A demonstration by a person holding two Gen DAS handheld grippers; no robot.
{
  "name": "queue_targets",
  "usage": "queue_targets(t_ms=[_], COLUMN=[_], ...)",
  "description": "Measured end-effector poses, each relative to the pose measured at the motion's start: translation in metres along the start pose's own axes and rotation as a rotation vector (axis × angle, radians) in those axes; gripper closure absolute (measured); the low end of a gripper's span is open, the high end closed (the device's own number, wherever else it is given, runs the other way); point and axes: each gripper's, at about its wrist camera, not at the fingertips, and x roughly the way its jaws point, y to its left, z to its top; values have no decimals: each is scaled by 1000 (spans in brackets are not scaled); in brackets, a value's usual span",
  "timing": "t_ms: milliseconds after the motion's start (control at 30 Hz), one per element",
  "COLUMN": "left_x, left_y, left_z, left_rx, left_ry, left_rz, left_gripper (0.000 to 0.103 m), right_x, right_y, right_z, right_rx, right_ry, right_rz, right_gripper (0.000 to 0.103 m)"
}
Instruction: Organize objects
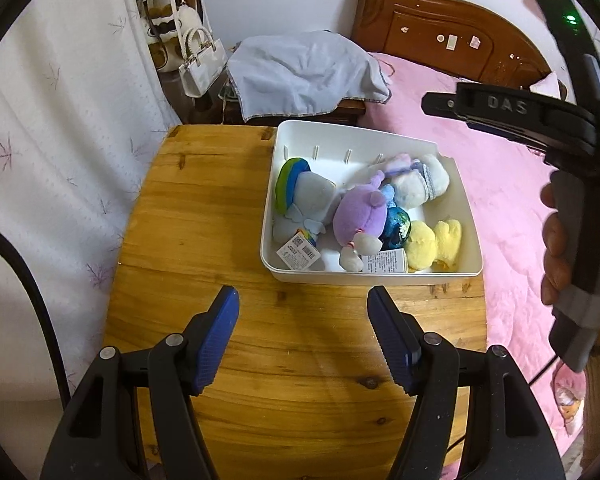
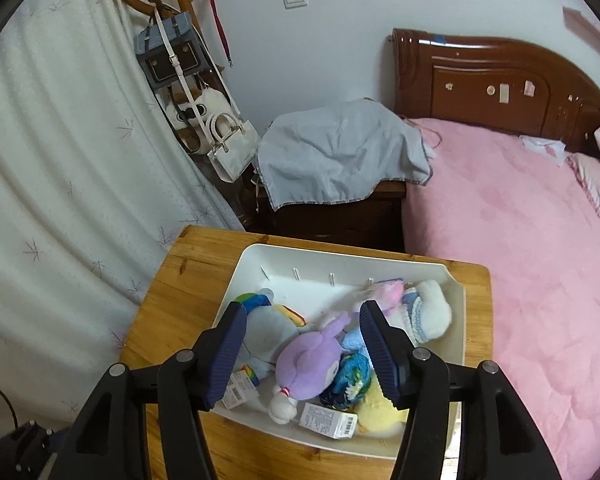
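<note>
A white tray [image 1: 469, 216] sits on the right side of a wooden table [image 1: 204, 216] and holds several plush toys: a grey-blue one with a rainbow mane [image 1: 300, 196], a purple one [image 1: 358, 216], a yellow one [image 1: 436, 244] and a white-and-pink one [image 1: 416, 180]. My left gripper [image 1: 304, 312] is open and empty above the bare table, in front of the tray. My right gripper [image 2: 302, 332] is open and empty above the tray [image 2: 458, 316], over the purple toy [image 2: 308, 360]. Its body also shows in the left wrist view [image 1: 572, 128], held by a hand.
A pink bed [image 2: 520, 248] with a brown headboard [image 2: 500, 76] lies right of the table. A nightstand draped in grey cloth [image 2: 340, 152] stands behind it. A curtain [image 2: 60, 168] hangs at left, and bags [image 2: 232, 148] hang from a coat rack.
</note>
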Motion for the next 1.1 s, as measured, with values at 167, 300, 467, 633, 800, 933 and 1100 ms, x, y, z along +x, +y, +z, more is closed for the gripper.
queue_targets(t_ms=[167,300,467,633,800,933,1100], left_x=[-8,-16,-28,-40,-51,-58,-64], left_y=[-6,-10,-11,-9,-6,-3,-3], left_z=[-1,-3,-10,-21,-30,-35,-41], left_rx=[27,48,68,87,108,111,119], left_ry=[-13,-23,-36,-47,-58,-58,-61], left_rz=[2,2,-8,3,17,14,14], left_gripper=[32,32,32,32,32,32,32], right_x=[-25,-43,-64,-87,-110,-126,-137], right_y=[2,4,9,13,21,33,45], right_z=[-15,-35,-64,-93,-115,-130,-144], right_rx=[3,11,31,74,121,139,166], right_ry=[-25,-22,5,36,55,61,61], right_rz=[-4,-12,-37,-37,-36,-30,-55], right_gripper=[43,40,40,40,40,40,40])
